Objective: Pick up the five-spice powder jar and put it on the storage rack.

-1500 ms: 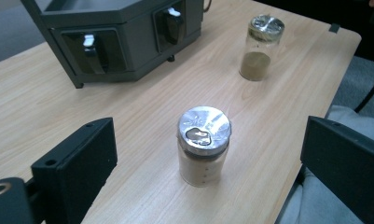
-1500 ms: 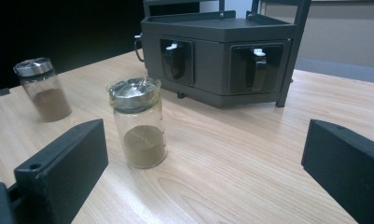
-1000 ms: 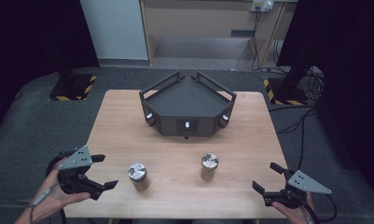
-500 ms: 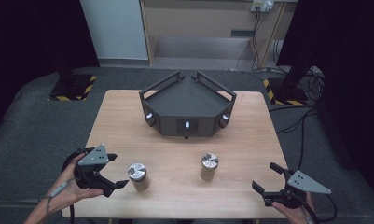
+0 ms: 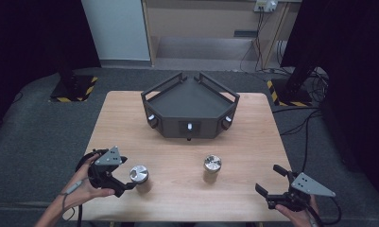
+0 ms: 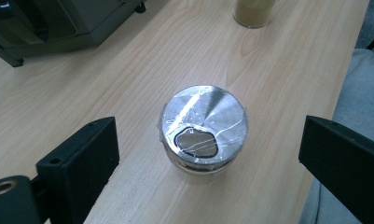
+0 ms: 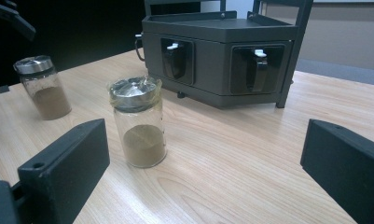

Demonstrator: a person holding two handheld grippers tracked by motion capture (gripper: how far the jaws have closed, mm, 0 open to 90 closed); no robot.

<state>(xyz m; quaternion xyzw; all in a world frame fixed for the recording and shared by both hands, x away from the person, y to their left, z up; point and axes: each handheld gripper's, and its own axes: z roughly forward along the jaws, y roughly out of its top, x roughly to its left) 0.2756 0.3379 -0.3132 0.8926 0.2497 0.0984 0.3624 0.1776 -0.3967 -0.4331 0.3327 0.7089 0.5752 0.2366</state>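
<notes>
Two small glass jars with foil-covered metal lids hold brown powder. The left jar (image 5: 140, 176) (image 6: 204, 128) stands near the table's front left. My left gripper (image 5: 125, 176) (image 6: 208, 154) is open, its jaws just short of that jar on either side and looking down on the lid. The right jar (image 5: 211, 166) (image 7: 140, 123) stands mid-table toward the front. My right gripper (image 5: 271, 180) (image 7: 205, 158) is open at the front right corner, well apart from the right jar, with nothing between its jaws.
A black angular machine (image 5: 189, 106) (image 7: 222, 56) with small front openings sits at the back centre of the wooden table (image 5: 244, 142). The left jar (image 7: 42, 88) appears far off in the right gripper view. Grey carpet surrounds the table.
My left gripper has moved right, from the table's left edge up to the left jar. The right gripper and both jars have stayed put.
</notes>
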